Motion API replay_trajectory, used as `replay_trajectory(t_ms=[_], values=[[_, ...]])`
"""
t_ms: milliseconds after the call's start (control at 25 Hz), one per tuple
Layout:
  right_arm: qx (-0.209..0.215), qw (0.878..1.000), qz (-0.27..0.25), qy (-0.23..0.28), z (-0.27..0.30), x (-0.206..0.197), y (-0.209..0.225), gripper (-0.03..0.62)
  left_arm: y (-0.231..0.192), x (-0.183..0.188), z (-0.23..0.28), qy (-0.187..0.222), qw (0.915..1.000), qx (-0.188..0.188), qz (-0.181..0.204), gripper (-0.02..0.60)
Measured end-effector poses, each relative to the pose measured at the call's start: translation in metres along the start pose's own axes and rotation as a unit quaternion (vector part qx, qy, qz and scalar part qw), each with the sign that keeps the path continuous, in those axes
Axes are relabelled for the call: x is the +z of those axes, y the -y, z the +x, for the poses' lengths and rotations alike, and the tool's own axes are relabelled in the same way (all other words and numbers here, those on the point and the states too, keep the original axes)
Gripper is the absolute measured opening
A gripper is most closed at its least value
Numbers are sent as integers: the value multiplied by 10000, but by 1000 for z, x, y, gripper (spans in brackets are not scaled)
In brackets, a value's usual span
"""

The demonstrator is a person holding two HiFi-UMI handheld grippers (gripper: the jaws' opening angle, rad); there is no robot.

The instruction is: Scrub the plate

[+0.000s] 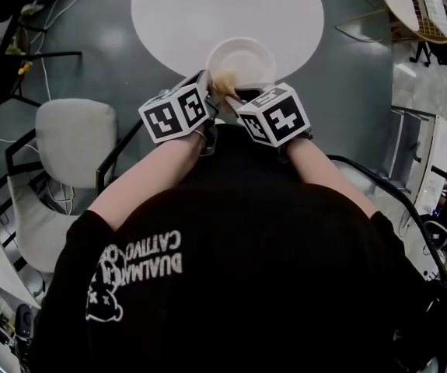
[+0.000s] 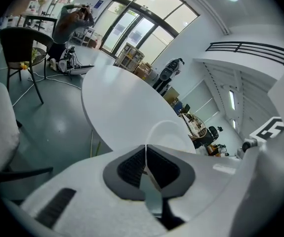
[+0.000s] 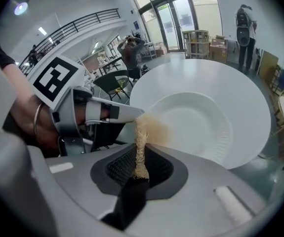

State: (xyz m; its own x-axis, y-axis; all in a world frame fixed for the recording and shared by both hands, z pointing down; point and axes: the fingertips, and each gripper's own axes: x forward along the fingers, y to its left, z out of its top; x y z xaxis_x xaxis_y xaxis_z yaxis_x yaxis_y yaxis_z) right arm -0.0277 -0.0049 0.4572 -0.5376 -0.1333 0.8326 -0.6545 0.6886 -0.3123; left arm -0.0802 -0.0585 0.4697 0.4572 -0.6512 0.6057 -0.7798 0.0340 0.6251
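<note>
Clamps a tan fibre scrubber point(image 3: 149, 130) in the right claw point(image 3: 139, 152), pads pressed tight on its stalk. Pinches the near rim of a white paper plate point(image 3: 196, 122) in the left claw point(image 2: 145, 149), all but closed on the thin edge. Points the scrubber's long axis straight out from the claw, frayed head forward, on the plate's near-left rim beside the left claw's tip. Shows the plate flat, face up, at the near edge of the round white counter point(image 1: 207, 6). Looks like scrubbing at the rim; next calls for sweeping the head across the bowl while steadying the plate.
</note>
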Motion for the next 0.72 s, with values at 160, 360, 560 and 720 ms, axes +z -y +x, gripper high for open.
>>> replay_trajectory(t_ms=[160, 360, 560, 720], values=[[102, 9996, 280, 25, -3, -7, 3, 57, 2, 0, -1, -24, 10000, -59, 54, 11], [41, 9992, 397, -17, -8, -16, 10, 57, 2, 2, 0, -44, 9999, -66, 119, 11], [-49, 9981, 614, 36, -16, -24, 23, 55, 3, 1, -2, -114, 9996, -40, 259, 11], [-219, 9959, 871, 69, -27, -34, 43, 55, 5, 2, -1, -171, 9992, -13, 372, 11]])
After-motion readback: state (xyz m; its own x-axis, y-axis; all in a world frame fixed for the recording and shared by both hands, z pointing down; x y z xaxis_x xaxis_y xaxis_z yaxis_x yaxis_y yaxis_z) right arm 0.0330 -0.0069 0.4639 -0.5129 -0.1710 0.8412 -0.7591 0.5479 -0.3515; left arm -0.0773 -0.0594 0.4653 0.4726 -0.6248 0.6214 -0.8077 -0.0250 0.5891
